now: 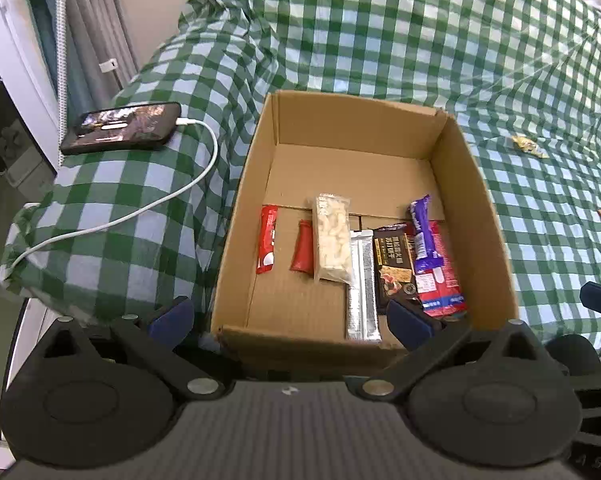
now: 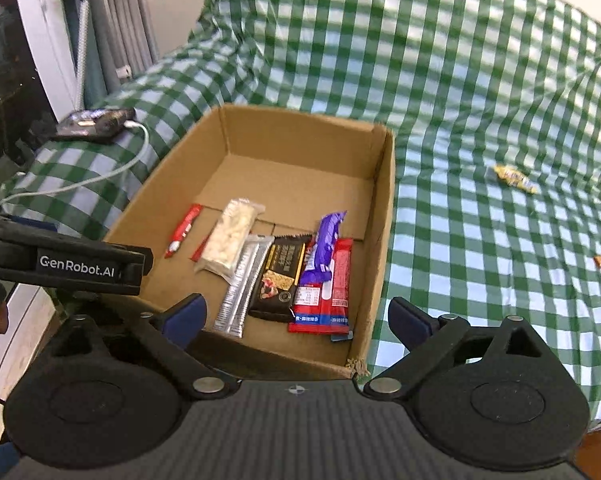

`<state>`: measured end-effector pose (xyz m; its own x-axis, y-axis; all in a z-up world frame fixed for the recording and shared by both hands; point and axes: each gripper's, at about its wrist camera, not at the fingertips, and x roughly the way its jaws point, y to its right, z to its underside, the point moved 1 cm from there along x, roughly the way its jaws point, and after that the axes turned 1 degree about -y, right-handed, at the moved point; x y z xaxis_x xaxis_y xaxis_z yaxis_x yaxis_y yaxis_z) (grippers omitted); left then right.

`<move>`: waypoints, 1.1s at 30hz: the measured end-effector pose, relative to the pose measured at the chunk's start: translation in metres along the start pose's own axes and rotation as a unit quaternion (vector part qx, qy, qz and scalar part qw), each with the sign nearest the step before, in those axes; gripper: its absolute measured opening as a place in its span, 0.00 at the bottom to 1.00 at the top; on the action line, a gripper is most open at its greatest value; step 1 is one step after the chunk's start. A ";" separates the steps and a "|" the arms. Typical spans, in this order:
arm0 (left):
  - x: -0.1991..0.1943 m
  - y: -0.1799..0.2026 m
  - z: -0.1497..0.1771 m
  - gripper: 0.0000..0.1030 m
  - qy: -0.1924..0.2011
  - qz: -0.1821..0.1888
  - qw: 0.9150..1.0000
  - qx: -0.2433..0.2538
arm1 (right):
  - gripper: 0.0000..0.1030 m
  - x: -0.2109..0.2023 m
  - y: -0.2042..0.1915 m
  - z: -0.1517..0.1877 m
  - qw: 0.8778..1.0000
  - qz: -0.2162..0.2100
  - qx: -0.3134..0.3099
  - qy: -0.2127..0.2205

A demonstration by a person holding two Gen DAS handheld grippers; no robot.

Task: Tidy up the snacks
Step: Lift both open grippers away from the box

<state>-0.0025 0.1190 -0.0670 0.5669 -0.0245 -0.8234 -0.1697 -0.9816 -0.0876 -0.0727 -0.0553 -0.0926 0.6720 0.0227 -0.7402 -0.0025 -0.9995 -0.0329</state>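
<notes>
1. Left gripper (image 1: pixel 290 316) — jaws wide, empty; cardboard box (image 1: pixel 476 184) of snacks lies at 12 o'clock between its fingers.
2. Right gripper (image 2: pixel 296 316) — jaws wide, empty; gold candy (image 2: pixel 512 178) on checkered cloth (image 2: pixel 460 80) at 2 o'clock, well apart.

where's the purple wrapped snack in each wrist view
Left wrist: the purple snack lies right of centre, in the cardboard box near its right wall, atop the red packet.
Right wrist: the purple snack lies at centre, again atop the red packet.
Shared landmark: the black bar directly to its left.
</notes>
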 end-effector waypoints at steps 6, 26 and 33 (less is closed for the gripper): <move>-0.035 0.006 0.014 1.00 0.030 0.005 1.000 0.003 | 0.96 -0.031 0.000 0.011 1.000 0.007 -0.001 0.030; -0.085 0.021 0.044 1.00 0.068 0.003 0.998 0.000 | 0.97 -0.085 0.005 0.039 0.996 0.021 0.026 0.083; -0.087 0.020 0.044 1.00 0.069 0.002 0.998 0.002 | 0.98 -0.089 0.009 0.040 0.995 0.023 0.034 0.088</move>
<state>-0.0907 0.1103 -0.0224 0.6721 -0.0543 -0.7384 -0.1748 -0.9808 -0.0870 -0.1626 -0.0650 -0.0539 0.7892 -0.0336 -0.6132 -0.0829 -0.9952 -0.0521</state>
